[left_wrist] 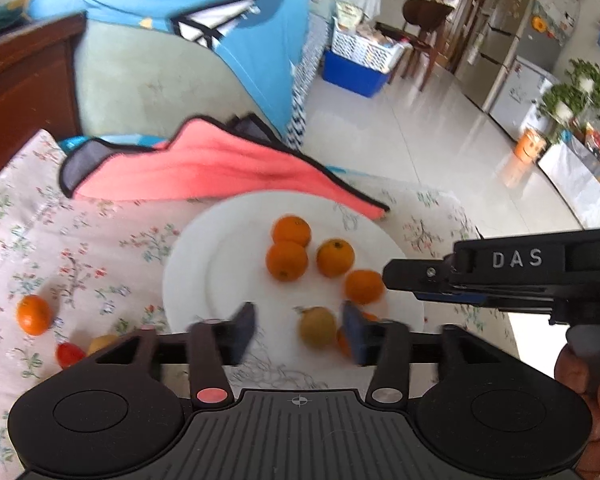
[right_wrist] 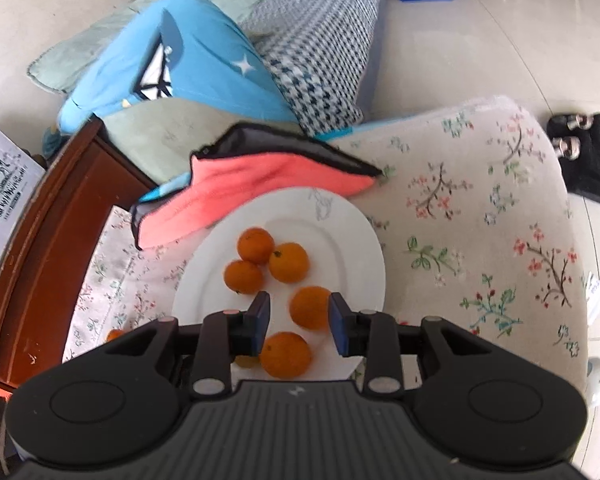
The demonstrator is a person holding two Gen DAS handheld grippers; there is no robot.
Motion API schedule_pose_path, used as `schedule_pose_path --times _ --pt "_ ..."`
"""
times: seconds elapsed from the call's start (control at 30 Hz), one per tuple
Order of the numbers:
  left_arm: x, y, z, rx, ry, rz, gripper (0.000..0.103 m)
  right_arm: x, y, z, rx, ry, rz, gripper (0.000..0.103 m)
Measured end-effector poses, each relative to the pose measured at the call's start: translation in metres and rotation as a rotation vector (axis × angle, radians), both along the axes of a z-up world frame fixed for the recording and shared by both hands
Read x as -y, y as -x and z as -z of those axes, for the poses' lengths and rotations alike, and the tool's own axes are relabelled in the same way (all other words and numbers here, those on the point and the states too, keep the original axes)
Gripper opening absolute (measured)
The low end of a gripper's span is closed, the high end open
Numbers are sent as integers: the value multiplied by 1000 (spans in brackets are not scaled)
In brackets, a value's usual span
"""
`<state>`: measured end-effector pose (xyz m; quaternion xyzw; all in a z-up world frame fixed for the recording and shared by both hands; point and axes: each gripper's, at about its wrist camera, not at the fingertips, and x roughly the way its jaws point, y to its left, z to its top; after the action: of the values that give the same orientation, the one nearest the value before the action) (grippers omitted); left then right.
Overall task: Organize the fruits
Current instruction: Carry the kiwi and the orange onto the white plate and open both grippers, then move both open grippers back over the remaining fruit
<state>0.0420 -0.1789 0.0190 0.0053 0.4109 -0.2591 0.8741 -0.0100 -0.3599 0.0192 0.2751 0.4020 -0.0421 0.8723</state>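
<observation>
Five oranges (right_wrist: pixel 288 267) and a yellowish fruit (left_wrist: pixel 317 327) lay gathered on the white plate (left_wrist: pixel 188 272) — both grippers, left (left_wrist: pixel 300 330) and right (right_wrist: pixel 298 320), hung above with jaws apart, gripping nothing, likely releasing; an orange (left_wrist: pixel 33 314) waited on the floral cloth (left_wrist: pixel 80 240).

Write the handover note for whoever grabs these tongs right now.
Grippers: the left tongs are open; a yellowish round fruit lies on the plate between the fingers, not gripped. The right tongs are open and hold nothing, low over a loose orange.
Things: the round white plate sits on the flowered tablecloth.
Done: five oranges and the yellowish fruit are on the plate.
Left: a stray orange, a small red fruit and a small yellow fruit lie on the cloth, left of the plate in the left wrist view.
</observation>
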Motion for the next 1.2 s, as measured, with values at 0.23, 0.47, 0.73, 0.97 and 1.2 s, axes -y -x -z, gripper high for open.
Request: schedule_pose_path --times 0.23,0.47,0.73,0.97,1.2 --pt "-22 -4 -23 19 28 -61 72 -9 0 -12 55 21 -46 34" --pt "-39 -8 -25 6 -20 -90 82 -24 -1 -14 70 54 -104 42" --pt "-70 -11 -25 -10 -62 -144 85 -49 0 -16 83 94 -210 49" --pt "-98 -13 -26 -18 -92 -197 85 -75 0 -14 88 128 -312 50" --pt "-119 -9 -23 -19 -123 -203 86 -102 0 -10 103 152 -412 50"
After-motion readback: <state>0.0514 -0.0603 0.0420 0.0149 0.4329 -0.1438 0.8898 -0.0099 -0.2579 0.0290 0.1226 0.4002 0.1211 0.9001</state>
